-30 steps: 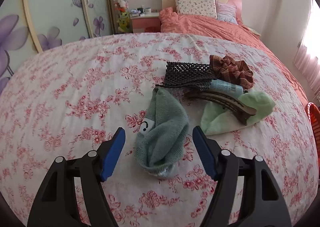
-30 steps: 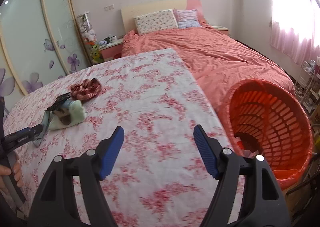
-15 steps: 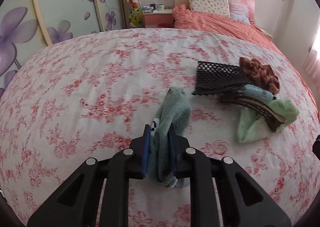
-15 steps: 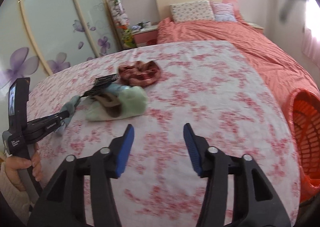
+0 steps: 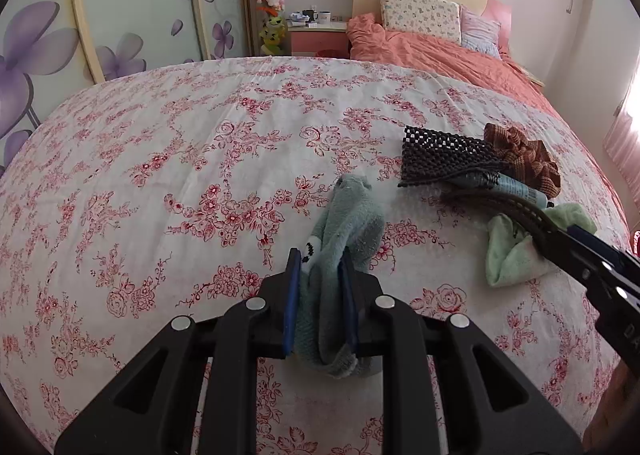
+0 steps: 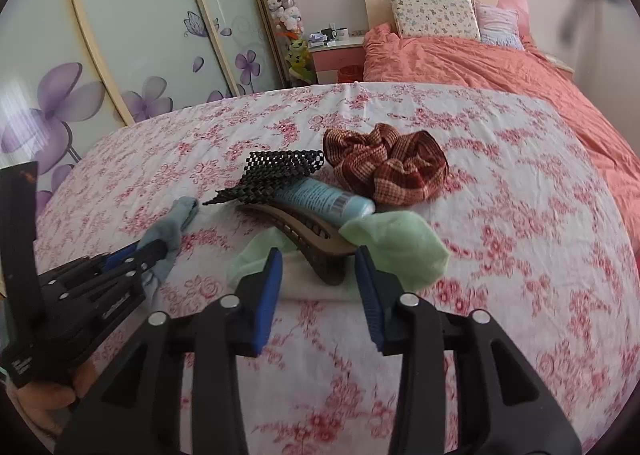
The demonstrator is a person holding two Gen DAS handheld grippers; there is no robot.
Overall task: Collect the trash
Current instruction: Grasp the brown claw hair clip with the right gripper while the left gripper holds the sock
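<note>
The left tongs (image 5: 319, 297) are clamped on the grey-green sock (image 5: 348, 223) lying on the floral bedspread (image 5: 200, 159). The right tongs (image 6: 318, 287), apart, straddle the brown hair clip (image 6: 308, 235) at twelve o'clock: close squarely, then lift both straight up.

The left gripper (image 5: 319, 297) points forward and down, and its two blue pads press from both sides on a grey-green sock (image 5: 344, 239), so the jaws stand close together with the fabric squeezed between them. The right gripper (image 6: 318, 295) also points down at an angle; its jaws stand partly apart and the pads touch nothing. A hand (image 6: 56, 395) shows at the lower left of the right wrist view, under the left gripper's black handle.
</note>
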